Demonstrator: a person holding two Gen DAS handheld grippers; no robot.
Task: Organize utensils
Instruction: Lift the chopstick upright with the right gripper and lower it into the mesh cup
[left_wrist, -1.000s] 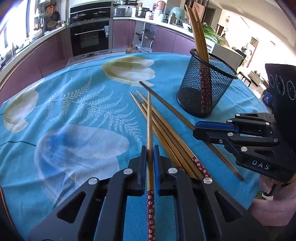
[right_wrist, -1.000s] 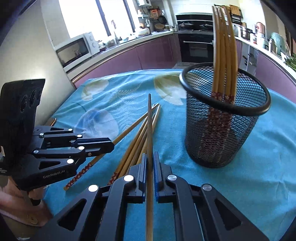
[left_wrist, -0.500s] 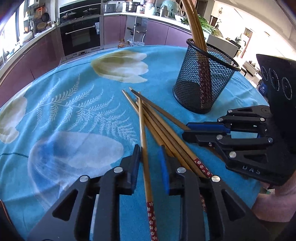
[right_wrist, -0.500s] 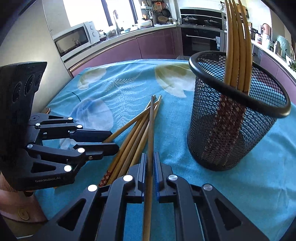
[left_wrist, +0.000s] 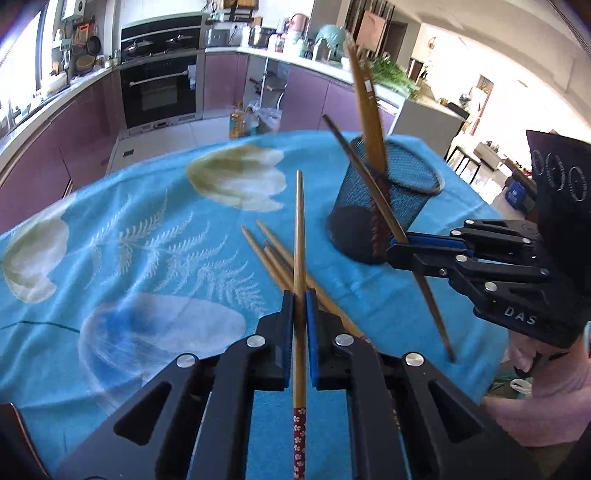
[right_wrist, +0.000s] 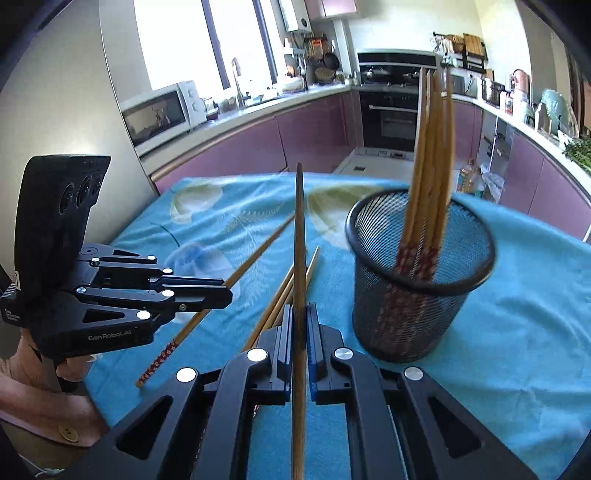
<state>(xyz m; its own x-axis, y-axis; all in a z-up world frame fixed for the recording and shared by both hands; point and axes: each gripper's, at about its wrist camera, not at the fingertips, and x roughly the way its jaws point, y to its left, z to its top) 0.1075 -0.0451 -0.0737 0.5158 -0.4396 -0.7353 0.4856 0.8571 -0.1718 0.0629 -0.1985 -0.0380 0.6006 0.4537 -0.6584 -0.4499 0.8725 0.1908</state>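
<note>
My left gripper (left_wrist: 299, 299) is shut on a wooden chopstick (left_wrist: 299, 229) with a red patterned end, lifted off the cloth and pointing away. My right gripper (right_wrist: 299, 312) is shut on a darker chopstick (right_wrist: 299, 236), tip raised; in the left wrist view it (left_wrist: 397, 251) holds that stick (left_wrist: 365, 181) slanted beside the black mesh cup (left_wrist: 388, 206). The cup (right_wrist: 421, 280) holds several upright chopsticks (right_wrist: 430, 155). Several loose chopsticks (left_wrist: 273, 258) lie on the cloth between the grippers, also in the right wrist view (right_wrist: 280, 302).
The round table carries a blue flower-print cloth (left_wrist: 147, 236). Its near edge (right_wrist: 110, 373) lies close to both hands. Purple kitchen cabinets and an oven (left_wrist: 159, 92) stand beyond the table.
My left gripper opened half a second ago and has now shut on a chopstick and raised it. My right gripper has lifted its chopstick, tip up, beside the cup.
</note>
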